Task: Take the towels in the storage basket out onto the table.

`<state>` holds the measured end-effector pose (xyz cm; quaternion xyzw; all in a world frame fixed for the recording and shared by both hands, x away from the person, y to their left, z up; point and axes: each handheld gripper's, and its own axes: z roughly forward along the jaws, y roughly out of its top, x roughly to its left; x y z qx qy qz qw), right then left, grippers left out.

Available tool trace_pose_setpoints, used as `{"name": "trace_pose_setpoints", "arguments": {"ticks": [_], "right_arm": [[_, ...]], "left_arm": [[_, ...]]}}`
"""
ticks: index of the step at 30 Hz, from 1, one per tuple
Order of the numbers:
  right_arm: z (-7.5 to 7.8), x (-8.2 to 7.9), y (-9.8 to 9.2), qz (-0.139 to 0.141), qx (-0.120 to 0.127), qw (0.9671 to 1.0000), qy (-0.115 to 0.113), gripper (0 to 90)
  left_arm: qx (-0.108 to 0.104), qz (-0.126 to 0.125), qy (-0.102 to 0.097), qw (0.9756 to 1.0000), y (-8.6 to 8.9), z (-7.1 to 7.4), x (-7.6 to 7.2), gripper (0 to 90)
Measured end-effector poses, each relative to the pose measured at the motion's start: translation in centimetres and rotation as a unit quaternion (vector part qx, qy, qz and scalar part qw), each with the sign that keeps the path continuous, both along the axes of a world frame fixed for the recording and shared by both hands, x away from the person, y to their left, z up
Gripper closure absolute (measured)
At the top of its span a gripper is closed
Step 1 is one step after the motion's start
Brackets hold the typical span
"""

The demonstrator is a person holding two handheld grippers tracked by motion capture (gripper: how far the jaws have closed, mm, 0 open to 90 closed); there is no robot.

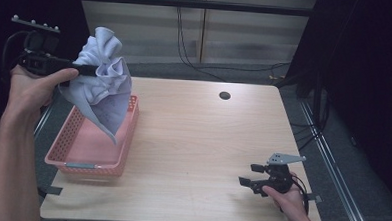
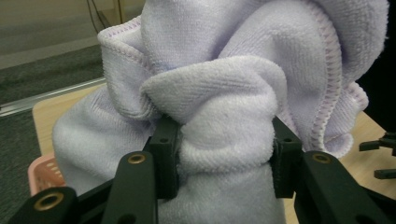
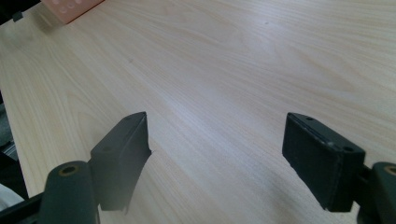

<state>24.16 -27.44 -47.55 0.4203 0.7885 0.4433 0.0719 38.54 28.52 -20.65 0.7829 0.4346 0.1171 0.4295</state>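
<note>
A pale lavender towel (image 1: 104,81) hangs bunched in the air above the pink basket (image 1: 82,158) at the table's left side. My left gripper (image 1: 93,69) is shut on a thick fold of it, held high by the person's left hand. In the left gripper view the towel (image 2: 224,93) bulges between both black pads, and its stitched hem curls at the right. My right gripper (image 1: 248,175) rests low over the table's front right, held by the right hand. Seen from the right gripper view, my right gripper (image 3: 217,154) stands open over bare wood with nothing between its jaws.
The light wooden table (image 1: 197,140) has a small dark hole (image 1: 224,95) near its far edge. A corner of the pink basket (image 3: 70,8) shows at the top left of the right gripper view. Cables trail over the grey floor behind the table.
</note>
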Motion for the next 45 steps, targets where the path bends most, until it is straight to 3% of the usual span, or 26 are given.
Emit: {"name": "trace_pose_setpoints", "arguments": {"ticks": [3,10,21,23,25,27,28,30,33,36,39,43,45], "right_arm": [[0.0,0.0,0.0,0.002,-0.002,1.0,0.0,22.9],[0.0,0.0,0.0,0.0,-0.001,1.0,0.001,22.9],[0.2,-0.1,-0.2,0.005,0.006,1.0,0.001,26.3],[0.2,-0.1,-0.2,0.003,0.008,1.0,-0.002,26.8],[0.2,-0.1,-0.3,0.002,0.006,1.0,-0.004,26.8],[0.2,-0.1,-0.2,0.002,0.004,1.0,-0.002,26.8],[0.2,-0.1,-0.2,0.003,0.004,1.0,-0.003,26.8],[0.2,-0.1,-0.3,0.003,0.005,1.0,-0.004,26.8],[0.2,-0.1,-0.4,0.0,0.005,1.0,-0.001,26.3],[0.2,-0.1,-0.6,-0.001,0.005,1.0,-0.001,26.3],[0.3,-0.2,-0.6,-0.002,0.006,1.0,-0.004,26.3],[0.3,-0.2,-0.6,-0.004,0.001,1.0,-0.008,26.4],[0.3,-0.2,-0.7,-0.004,0.001,1.0,-0.008,26.4]], "left_arm": [[-0.01,-0.006,-0.003,0.9999,-0.7,0.0,0.0,55.8],[-0.006,-0.034,0.012,0.9993,-4.1,-1.6,0.6,55.6],[-0.012,-0.091,0.021,0.9956,-10.2,-4.1,0.9,55.4],[-0.014,-0.115,0.02,0.993,-11.5,-4.8,0.8,55.1],[-0.021,-0.123,0.03,0.9918,-12.7,-5.5,0.7,54.9],[-0.016,-0.128,0.039,0.9909,-14.2,-6.5,0.7,54.8],[-0.006,-0.139,0.036,0.9896,-15.0,-7.1,0.6,54.8],[-0.013,-0.151,0.04,0.9876,-16.2,-8.2,0.4,54.6],[-0.003,-0.172,0.045,0.984,-17.8,-9.7,-0.1,54.0],[-0.002,-0.187,0.053,0.9808,-19.6,-11.5,-0.9,53.6],[-0.005,-0.21,0.062,0.9757,-21.6,-13.8,-1.6,52.9],[0.013,-0.228,0.076,0.9706,-23.9,-16.9,-2.3,51.9],[0.007,-0.234,0.087,0.9684,-24.7,-18.6,-2.6,51.5]]}}
